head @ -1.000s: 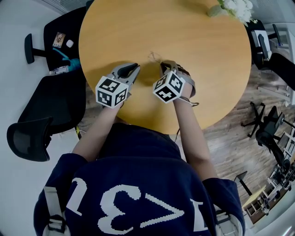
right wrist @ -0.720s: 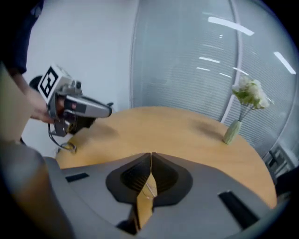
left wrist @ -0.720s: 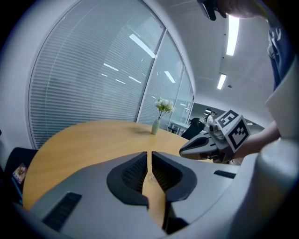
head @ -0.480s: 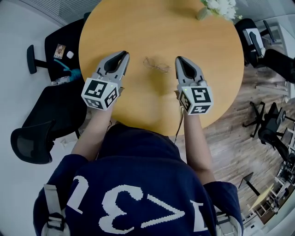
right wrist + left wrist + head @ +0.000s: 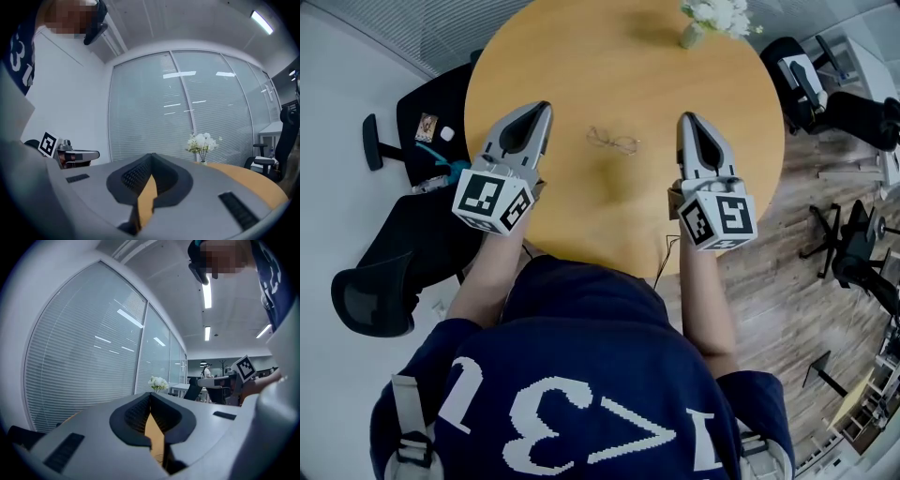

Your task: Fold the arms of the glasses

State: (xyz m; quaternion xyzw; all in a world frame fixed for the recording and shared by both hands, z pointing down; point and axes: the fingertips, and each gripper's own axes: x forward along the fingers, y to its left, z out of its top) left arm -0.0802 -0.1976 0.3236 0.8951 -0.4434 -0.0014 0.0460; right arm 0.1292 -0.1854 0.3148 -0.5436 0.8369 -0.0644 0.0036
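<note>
The glasses (image 5: 612, 141) lie flat on the round wooden desk (image 5: 609, 56), roughly midway between the two grippers and touched by neither, their long axis running left to right across the person's front with the right end a little nearer the person. They are a thin wire frame with clear lenses, too small to tell how the arms sit. The left gripper (image 5: 542, 108) and the right gripper (image 5: 685, 118) flank them, pointing away from the person, each with its jaws closed tip to tip on nothing, and white flowers (image 5: 712, 17) stand at the desk's far edge
</note>
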